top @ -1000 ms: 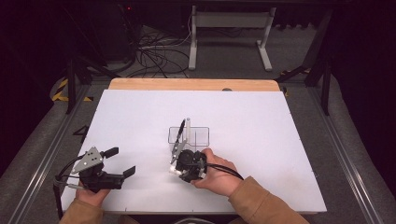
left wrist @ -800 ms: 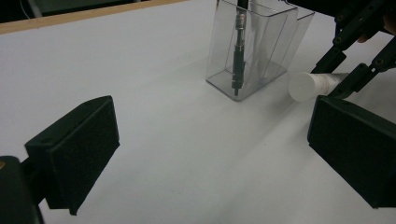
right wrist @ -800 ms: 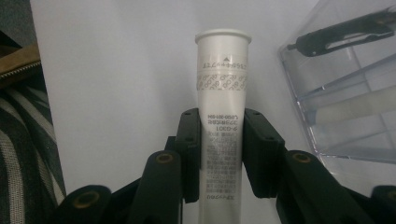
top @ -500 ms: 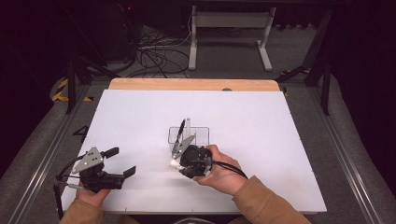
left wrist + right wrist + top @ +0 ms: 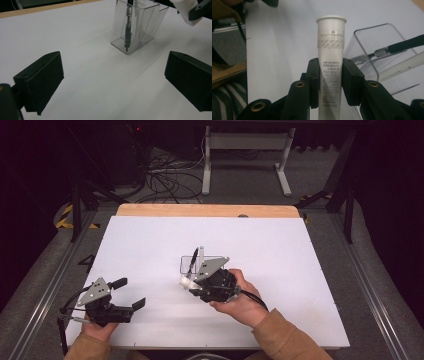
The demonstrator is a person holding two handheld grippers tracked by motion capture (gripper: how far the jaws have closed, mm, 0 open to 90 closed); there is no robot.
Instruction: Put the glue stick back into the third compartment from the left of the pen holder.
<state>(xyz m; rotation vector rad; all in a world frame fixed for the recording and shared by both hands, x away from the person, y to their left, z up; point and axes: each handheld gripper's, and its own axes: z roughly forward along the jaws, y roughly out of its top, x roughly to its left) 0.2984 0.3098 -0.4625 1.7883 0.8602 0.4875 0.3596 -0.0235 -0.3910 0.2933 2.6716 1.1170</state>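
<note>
My left gripper (image 5: 131, 294) sits wide open and empty on the white table (image 5: 300, 270), while my right gripper (image 5: 192, 281), squeezing the white tube (image 5: 330, 62), has slid back a little beside the clear box (image 5: 192, 264), ready to drop it in.

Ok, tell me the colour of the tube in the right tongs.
White tube with small dark print, clearest in the right gripper view.

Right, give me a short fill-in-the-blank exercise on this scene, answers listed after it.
1. The right gripper is shut on a white ____.
2. The left gripper has its jaws ____, with nothing between them.
3. A black pen stands in a clear ____ on the white table.
4. The white tube is held ____ the clear holder, not inside it.

Missing words: tube; open; holder; beside
</note>
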